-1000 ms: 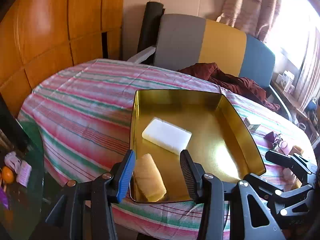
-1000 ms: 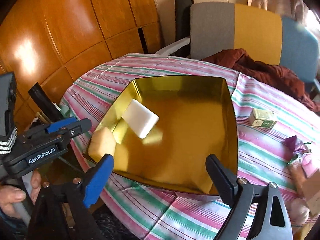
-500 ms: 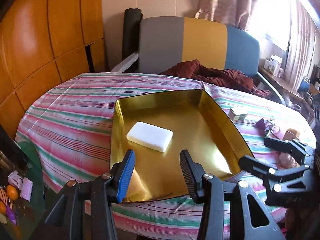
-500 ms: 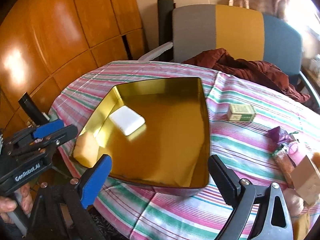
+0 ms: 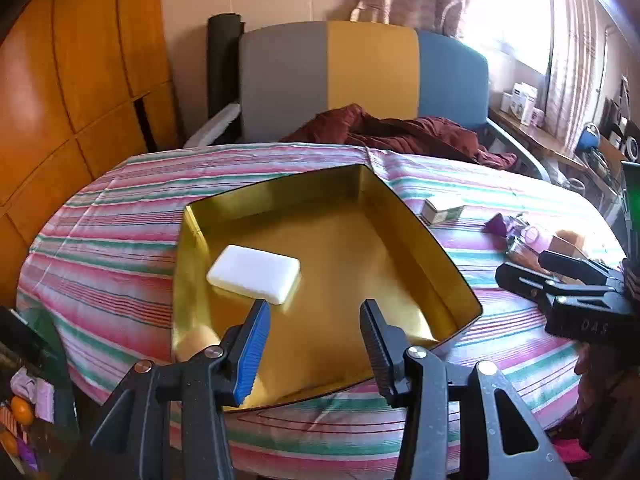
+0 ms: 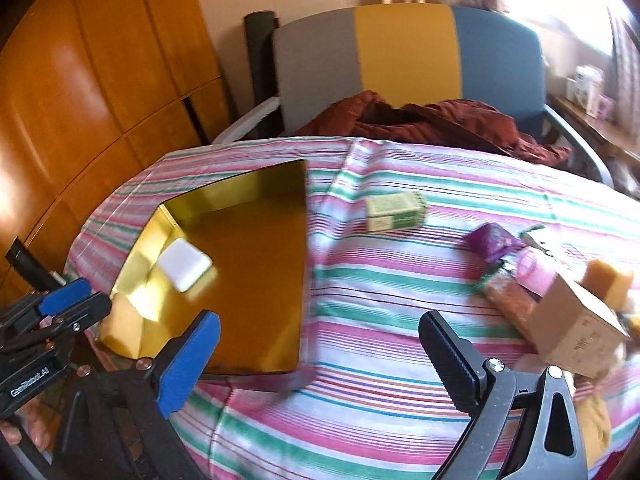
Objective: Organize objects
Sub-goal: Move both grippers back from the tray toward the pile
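A gold tray [image 5: 420,240] sits on the striped tablecloth and holds a white bar [image 5: 252,274]. A yellow bar [image 5: 196,344] lies in its near left corner. My left gripper [image 5: 316,320] hovers over the tray's near edge, open, with nothing between its fingers. My right gripper [image 6: 320,320] is over bare cloth just right of the tray [image 6: 240,196]; its jaws are opening wide and are empty. Right of the tray lie a green box [image 6: 394,212], a purple packet [image 6: 494,240], a cardboard box [image 6: 576,332] and an orange sponge [image 6: 608,284].
A dark red cloth [image 5: 400,128] lies at the table's far edge, in front of a grey, yellow and blue chair back [image 5: 360,76]. Wooden panelling [image 5: 60,80] stands to the left. A cluttered shelf [image 5: 560,140] runs along the right under the window.
Both views have swung to the right. The yellow bar has slid from between my left fingers to their left. The right gripper has moved right off the tray and its jaws have spread wider.
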The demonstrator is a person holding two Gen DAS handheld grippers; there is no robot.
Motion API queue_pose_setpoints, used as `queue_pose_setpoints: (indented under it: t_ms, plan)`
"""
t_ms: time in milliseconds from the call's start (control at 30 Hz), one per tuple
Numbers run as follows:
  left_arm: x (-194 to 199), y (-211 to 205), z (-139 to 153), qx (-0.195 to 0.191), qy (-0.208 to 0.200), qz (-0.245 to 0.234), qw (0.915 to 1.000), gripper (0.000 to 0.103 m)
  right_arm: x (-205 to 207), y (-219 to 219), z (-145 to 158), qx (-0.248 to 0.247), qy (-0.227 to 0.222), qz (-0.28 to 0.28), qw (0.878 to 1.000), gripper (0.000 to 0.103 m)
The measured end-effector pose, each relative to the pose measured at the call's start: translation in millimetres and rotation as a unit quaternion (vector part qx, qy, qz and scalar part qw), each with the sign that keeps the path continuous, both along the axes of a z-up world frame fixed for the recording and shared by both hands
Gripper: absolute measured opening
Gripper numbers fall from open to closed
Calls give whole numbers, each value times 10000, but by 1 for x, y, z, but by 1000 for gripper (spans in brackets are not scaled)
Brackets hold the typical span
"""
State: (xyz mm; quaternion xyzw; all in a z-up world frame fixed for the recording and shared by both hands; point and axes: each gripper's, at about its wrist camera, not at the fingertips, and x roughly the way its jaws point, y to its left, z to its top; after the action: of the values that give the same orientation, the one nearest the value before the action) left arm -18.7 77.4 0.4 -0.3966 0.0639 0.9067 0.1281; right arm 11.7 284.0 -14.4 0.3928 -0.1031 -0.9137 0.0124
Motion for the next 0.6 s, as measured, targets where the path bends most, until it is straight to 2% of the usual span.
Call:
queue_pose_setpoints:
  t_ms: [267,600]
  plan:
    - [-7,29,-5,35,-180,-423,9989,47,12,42,-13,-55,-189,-559,9982,101]
    - [-3,68,-12,114,-392,-1014,9940,47,40,73,-21,59,-355,-958,9947,101]
